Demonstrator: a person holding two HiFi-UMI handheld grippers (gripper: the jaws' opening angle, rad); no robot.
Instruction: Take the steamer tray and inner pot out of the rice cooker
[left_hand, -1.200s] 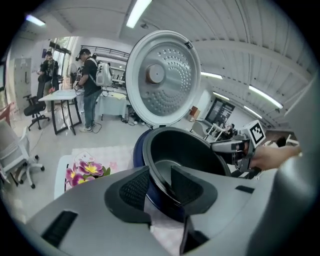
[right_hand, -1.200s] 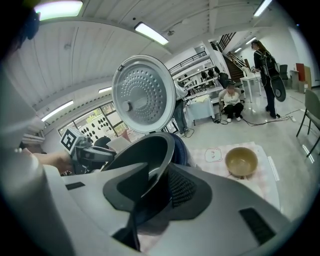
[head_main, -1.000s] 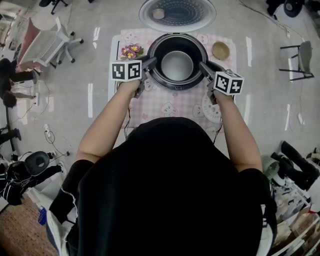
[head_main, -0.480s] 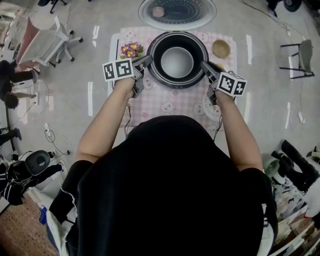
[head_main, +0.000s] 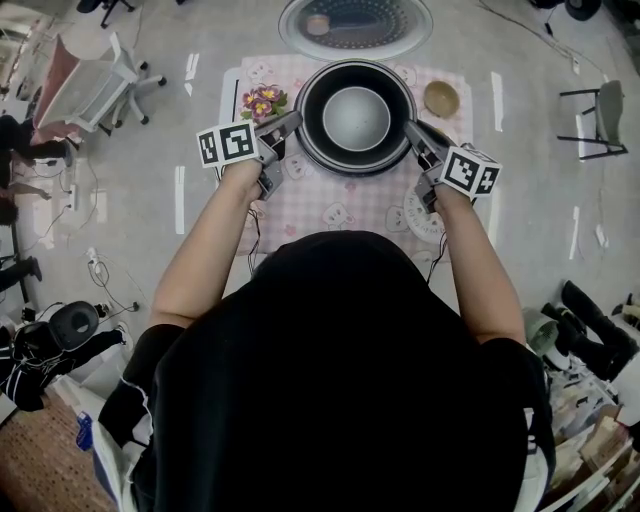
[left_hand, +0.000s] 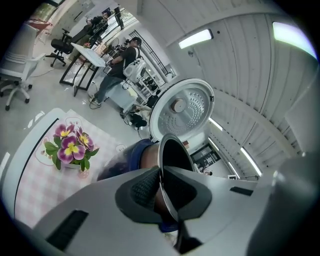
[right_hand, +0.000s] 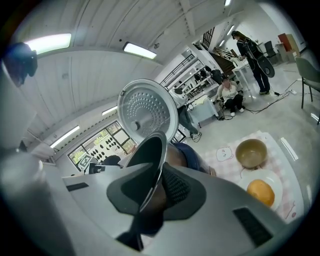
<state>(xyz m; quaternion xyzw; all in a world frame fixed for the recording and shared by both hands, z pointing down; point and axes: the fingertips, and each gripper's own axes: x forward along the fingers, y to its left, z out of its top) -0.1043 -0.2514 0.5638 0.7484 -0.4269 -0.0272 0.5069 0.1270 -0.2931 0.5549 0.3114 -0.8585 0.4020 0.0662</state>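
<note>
Steel inner pot (head_main: 356, 118) sits level, mouth up, over the rice cooker (head_main: 355, 28). The left gripper (head_main: 290, 122) and right gripper (head_main: 412, 130), jaws just closing, pinch opposite sides of its rim.

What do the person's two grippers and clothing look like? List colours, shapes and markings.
The left gripper and right gripper each have grey tapering jaws lined with dark cross-hatched pads, and each carries a white cube printed with black square markers. The person wears a black top; the forearms are bare.
</note>
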